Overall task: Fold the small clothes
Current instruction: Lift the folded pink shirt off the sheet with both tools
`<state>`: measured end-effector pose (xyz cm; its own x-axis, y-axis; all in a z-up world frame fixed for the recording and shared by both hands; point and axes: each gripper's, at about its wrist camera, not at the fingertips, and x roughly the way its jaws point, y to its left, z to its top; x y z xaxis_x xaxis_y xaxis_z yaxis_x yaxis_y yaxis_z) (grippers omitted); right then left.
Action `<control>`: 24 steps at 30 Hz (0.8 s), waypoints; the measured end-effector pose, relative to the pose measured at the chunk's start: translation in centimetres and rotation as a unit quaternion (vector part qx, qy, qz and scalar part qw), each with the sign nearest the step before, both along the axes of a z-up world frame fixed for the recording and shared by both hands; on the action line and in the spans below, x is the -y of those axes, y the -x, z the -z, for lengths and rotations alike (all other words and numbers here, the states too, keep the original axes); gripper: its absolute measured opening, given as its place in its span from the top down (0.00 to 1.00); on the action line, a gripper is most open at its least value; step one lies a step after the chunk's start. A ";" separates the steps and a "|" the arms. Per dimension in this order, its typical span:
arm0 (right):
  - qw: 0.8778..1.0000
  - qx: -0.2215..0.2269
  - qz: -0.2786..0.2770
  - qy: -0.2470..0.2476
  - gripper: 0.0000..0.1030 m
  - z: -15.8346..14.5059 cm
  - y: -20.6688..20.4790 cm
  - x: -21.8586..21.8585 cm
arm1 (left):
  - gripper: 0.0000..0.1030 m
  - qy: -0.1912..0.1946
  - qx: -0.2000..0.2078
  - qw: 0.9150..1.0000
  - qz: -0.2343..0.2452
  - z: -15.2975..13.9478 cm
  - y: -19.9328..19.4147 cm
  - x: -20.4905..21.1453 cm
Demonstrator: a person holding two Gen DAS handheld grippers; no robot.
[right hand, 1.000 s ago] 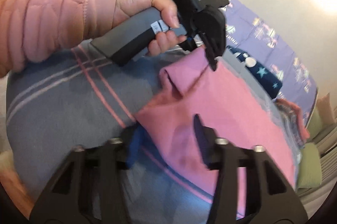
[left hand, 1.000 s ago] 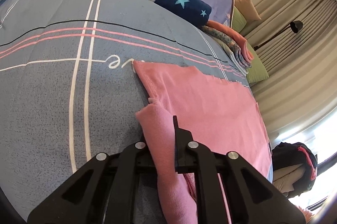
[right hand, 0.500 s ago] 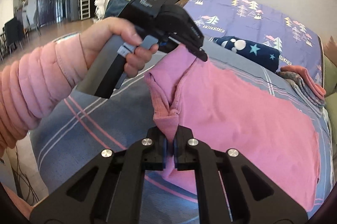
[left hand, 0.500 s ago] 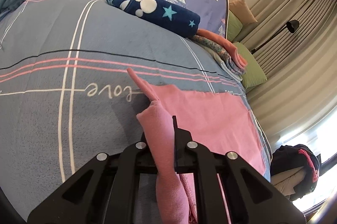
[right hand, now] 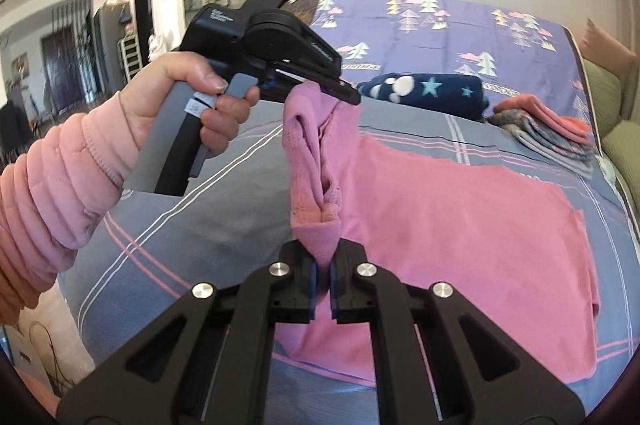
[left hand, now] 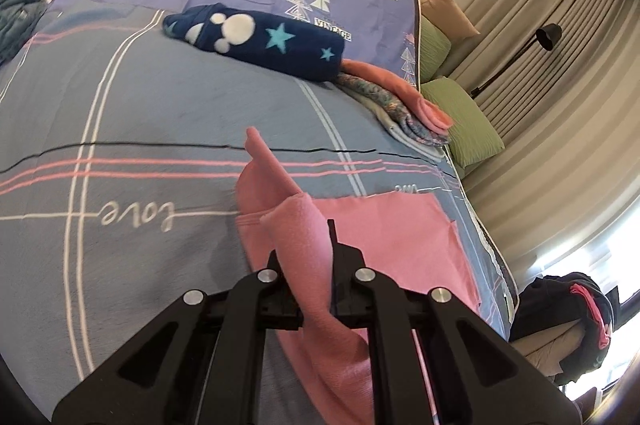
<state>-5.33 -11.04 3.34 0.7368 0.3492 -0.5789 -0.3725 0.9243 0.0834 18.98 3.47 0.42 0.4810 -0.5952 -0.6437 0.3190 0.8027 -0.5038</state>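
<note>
A pink garment (right hand: 460, 217) lies spread on the grey striped bedspread (right hand: 208, 209), with its near-left edge lifted off the bed. My right gripper (right hand: 323, 265) is shut on one bunched corner of that edge. My left gripper (right hand: 348, 95), held by a hand (right hand: 172, 101) in a pink sleeve, is shut on the other lifted corner further back. In the left wrist view the pink garment (left hand: 400, 233) runs up between my left gripper's (left hand: 316, 257) black fingers, and a pointed flap stands above them.
A rolled navy blanket (left hand: 260, 41) with stars lies further back on the bed, beside a stack of folded clothes (left hand: 404, 105). Green pillows (left hand: 464, 121) and curtains (left hand: 560, 73) are at the right. A dark chair with clothes (left hand: 568, 313) stands off the bed's right edge.
Both grippers have lifted the garment's near edge higher off the bed and carried it over the spread part. The right gripper's jaws closed on the pink fabric and its wrist rolled level.
</note>
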 end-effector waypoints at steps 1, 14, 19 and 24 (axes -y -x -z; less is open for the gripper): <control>1.000 0.002 0.007 -0.006 0.96 -0.1 0.1 0.7 | 0.93 -0.002 0.001 1.000 0.002 -0.3 -0.1 0.7; 0.995 -0.001 0.071 -0.075 0.96 0.8 -0.2 10.0 | 0.93 -0.042 0.010 0.998 0.039 -2.1 -0.8 11.2; 0.991 0.000 0.091 -0.093 0.96 1.2 -0.1 12.9 | 0.93 -0.057 0.006 0.997 0.052 -2.1 -1.3 15.3; 0.987 -0.004 0.115 -0.112 0.96 1.9 0.1 15.8 | 0.93 -0.076 -0.001 0.995 0.066 -1.5 -1.8 19.3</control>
<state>-5.45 -26.85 1.40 0.8068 0.2935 -0.5128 -0.1533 0.9421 0.2981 20.78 -15.80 1.95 0.4027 -0.5493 -0.7321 0.4261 0.8204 -0.3812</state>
